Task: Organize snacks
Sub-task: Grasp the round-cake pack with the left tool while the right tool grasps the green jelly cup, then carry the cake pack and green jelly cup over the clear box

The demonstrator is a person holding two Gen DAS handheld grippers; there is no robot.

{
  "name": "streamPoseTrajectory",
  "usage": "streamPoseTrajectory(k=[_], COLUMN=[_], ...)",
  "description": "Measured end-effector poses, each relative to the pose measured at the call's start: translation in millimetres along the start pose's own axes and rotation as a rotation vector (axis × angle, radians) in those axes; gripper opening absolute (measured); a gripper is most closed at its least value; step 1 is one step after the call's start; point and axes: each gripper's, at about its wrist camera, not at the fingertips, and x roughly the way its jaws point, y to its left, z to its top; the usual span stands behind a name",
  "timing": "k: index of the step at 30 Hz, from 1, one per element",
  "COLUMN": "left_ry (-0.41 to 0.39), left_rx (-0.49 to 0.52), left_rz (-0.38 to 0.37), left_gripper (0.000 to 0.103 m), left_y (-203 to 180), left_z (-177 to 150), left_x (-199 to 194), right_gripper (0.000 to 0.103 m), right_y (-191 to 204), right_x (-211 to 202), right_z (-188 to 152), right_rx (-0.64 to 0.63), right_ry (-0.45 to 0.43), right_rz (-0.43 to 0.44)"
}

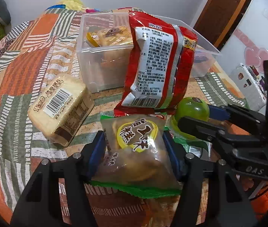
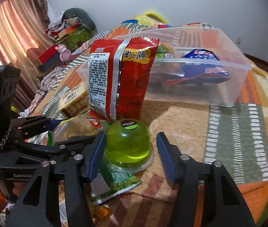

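My left gripper (image 1: 134,151) is shut on a clear-wrapped brown cake packet (image 1: 137,151) with a yellow label; it also shows in the right wrist view (image 2: 77,128). My right gripper (image 2: 132,155) is open, its blue pads either side of a green jelly cup (image 2: 128,141), with the left pad close against it. The cup also shows in the left wrist view (image 1: 192,109). A red snack bag (image 1: 158,64) leans upright against a clear plastic bin (image 1: 88,56) that holds several snacks. The bag (image 2: 118,79) and the bin (image 2: 228,87) show in the right wrist view too.
A wrapped beige biscuit block (image 1: 62,109) lies left of the bag on the patchwork cloth (image 1: 20,75). A green flat packet (image 2: 118,185) lies under the jelly cup. A blue bag (image 2: 200,64) lies inside the bin. Clutter (image 2: 67,34) and a curtain stand beyond the table's left side.
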Motion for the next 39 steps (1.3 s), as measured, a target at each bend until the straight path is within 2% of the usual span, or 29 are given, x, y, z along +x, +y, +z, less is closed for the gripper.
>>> streamPoseTrajectory(k=[10, 18, 29, 34, 39], left_ry=[-0.035, -0.129, -0.275, -0.313, -0.306], left_rx=[0.038, 0.021, 0.031, 0.037, 0.038], left_rz=[0.03, 0.049, 0.069, 0.076, 0.085], left_gripper=[0.052, 0.052, 0.052, 0.052, 0.052], left_y=[-10, -9, -15, -20, -27], left_z=[-6, 6, 58, 86, 115], left_x=[-19, -60, -97, -93, -71], right_gripper=[0.044, 0.044, 0.044, 0.044, 0.044], right_y=[3, -2, -14, -22, -27], right_x=[-13, -47, -80, -84, -77], right_z=[-3, 3, 36, 55, 75], right_rx=[-0.009, -0.009, -0.013, -0.015, -0.02], right_ry=[-0.03, -0.113, -0.239, -0.282, -0.299], right_rz=[-0.038, -0.062, -0.126, -0.16, -0.189])
